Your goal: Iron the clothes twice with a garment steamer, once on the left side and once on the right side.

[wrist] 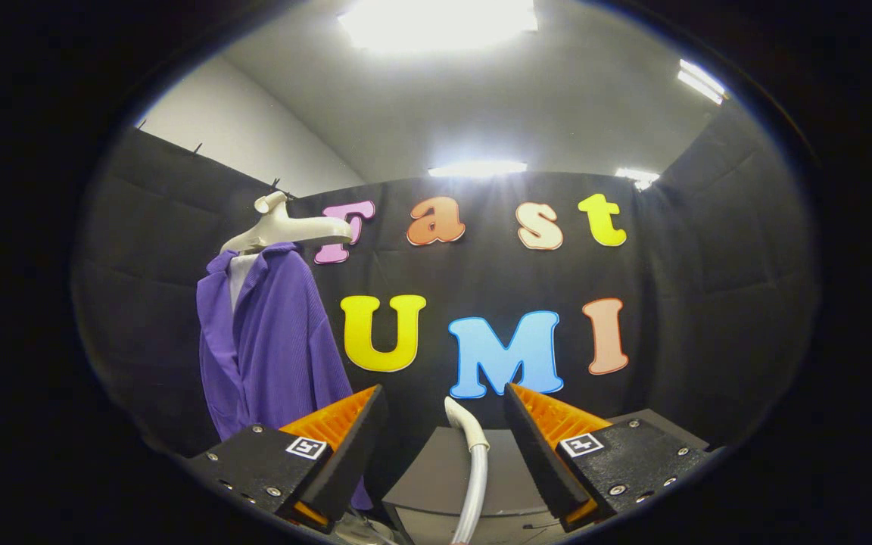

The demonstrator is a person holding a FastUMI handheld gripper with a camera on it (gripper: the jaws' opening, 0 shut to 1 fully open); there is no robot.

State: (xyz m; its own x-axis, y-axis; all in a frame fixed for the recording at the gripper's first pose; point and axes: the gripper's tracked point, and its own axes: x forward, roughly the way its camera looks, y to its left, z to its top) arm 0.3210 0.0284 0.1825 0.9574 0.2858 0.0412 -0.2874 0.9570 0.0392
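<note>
While my gripper (pixel 445 431) stands spread wide around the steamer hose (pixel 474 469), grasping nothing, I judge ironing unstarted: I must grab the steamer, then reach the purple shirt (pixel 273 341).

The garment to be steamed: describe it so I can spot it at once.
Look at the black booth wall. Ahead of the open gripper, beyond one finger, a purple shirt hangs on a cream hanger. It is the only clothing there.
</note>
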